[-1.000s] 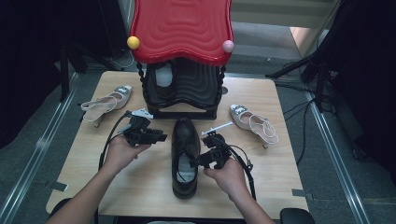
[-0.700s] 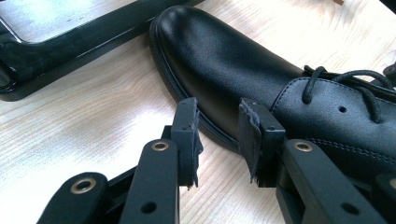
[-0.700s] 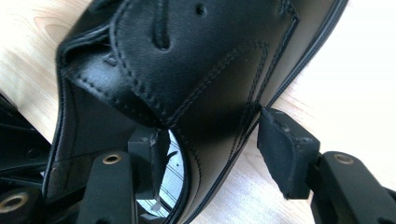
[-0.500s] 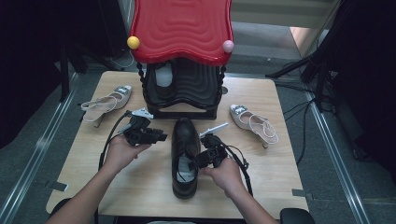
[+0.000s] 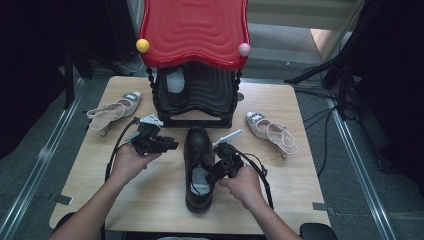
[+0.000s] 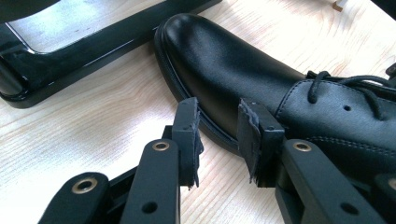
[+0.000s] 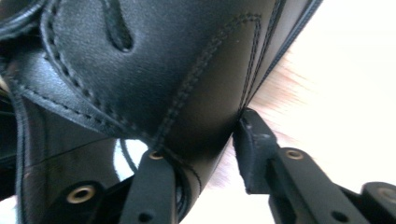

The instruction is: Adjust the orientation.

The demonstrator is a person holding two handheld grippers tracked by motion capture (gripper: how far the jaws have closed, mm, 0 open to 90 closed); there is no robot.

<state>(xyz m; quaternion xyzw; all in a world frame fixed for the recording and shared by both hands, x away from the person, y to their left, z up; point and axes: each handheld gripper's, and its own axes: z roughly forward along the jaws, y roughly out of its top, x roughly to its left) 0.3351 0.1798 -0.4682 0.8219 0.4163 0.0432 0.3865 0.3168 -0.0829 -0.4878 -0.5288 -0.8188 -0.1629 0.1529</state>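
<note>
A black leather lace-up shoe (image 5: 199, 150) lies in the middle of the wooden table, toe toward the rack. My right gripper (image 5: 217, 172) is at the shoe's right side by the opening. In the right gripper view its jaws have just been closing, and the right gripper (image 7: 205, 149) now pinches the shoe's side wall (image 7: 154, 60), one jaw inside and one outside. My left gripper (image 5: 175, 146) hovers just left of the toe. Seen in its own view, the left gripper (image 6: 217, 135) is open with nothing between the pads, next to the shoe's sole edge (image 6: 243, 65).
A shoe rack with a red wavy top (image 5: 195, 30) and a black base (image 5: 195, 120) stands at the back centre, a dark shoe (image 5: 175, 82) inside. Beige heeled sandals lie at the left (image 5: 112, 109) and right (image 5: 272, 131). Cables trail from both grippers.
The right gripper has edged in toward the shoe's opening and its jaws have narrowed onto the side wall. The left hand and the shoe have stayed put.
</note>
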